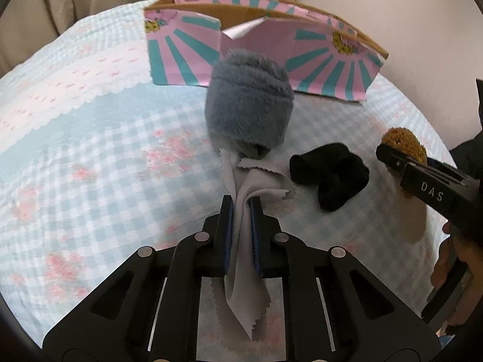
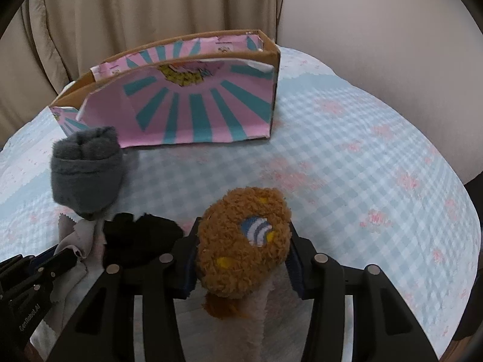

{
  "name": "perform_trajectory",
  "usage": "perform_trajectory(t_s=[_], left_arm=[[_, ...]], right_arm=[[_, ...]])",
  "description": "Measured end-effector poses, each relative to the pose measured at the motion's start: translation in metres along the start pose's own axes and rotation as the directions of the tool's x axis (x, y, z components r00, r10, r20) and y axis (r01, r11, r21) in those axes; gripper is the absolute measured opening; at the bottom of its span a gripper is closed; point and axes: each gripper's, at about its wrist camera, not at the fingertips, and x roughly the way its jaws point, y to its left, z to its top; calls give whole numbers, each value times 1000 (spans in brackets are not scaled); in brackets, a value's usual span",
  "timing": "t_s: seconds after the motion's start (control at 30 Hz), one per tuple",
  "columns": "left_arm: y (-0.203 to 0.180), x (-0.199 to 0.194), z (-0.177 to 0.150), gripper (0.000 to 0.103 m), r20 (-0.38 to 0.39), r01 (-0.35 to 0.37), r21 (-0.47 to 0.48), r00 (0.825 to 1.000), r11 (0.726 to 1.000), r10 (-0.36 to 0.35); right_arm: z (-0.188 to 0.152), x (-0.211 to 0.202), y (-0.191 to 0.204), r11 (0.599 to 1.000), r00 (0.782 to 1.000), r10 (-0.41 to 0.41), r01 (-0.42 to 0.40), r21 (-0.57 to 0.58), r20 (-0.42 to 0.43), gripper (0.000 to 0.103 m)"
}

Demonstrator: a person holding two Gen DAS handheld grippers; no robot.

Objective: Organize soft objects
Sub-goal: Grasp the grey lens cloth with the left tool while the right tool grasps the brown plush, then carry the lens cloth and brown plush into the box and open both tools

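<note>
Left gripper: our left gripper (image 1: 241, 211) has its two blue-padded fingers drawn nearly together on a light grey cloth (image 1: 241, 241) with pinked, zigzag edges — the cloth is pinched between the pads.
Grey cloth: it runs up between the fingers and hangs down behind them in a long fold; ahead of the fingertips it spreads onto the bed and reaches under the fluffy roll.
Right gripper: our right gripper (image 2: 241, 259) is closed around a brown fuzzy sock (image 2: 244, 241); its pads press both sides of the bundle.
Brown sock: curly pile, with a blue-and-white striped patch and small yellow spots. A pale pink length of it hangs down between the fingers. From the left wrist view we see it (image 1: 404, 143) held up above the bed at the right.
Grey fluffy roll: a blue-grey plush roll (image 1: 249, 102) stands on the bed just ahead of our left gripper, touching the far end of the cloth; in the right wrist view it (image 2: 86, 172) sits at the left.
Black socks: a dark bundle (image 1: 330, 172) lies on the bed between the two grippers, just beside the cloth.
Box: a cardboard box (image 2: 187, 105) wrapped in pink paper with teal rays stands open-topped behind the roll, near the far edge of the bed.
Bedspread: pale blue check with pink flowers (image 1: 105, 150) — everything loose rests on it.
Backdrop: beige curtains (image 2: 151, 9) hang behind the box.
</note>
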Motion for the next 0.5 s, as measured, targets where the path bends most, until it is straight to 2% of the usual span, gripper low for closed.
perform_trajectory(t_s=[0.3, 0.5], left_arm=[[6, -48, 18, 9, 32, -1, -40, 999, 999, 2], [4, -104, 46, 9, 67, -1, -73, 998, 997, 6]], right_arm=[[18, -39, 9, 1000, 999, 23, -23, 8, 27, 44], [44, -87, 19, 999, 998, 40, -40, 8, 55, 44]])
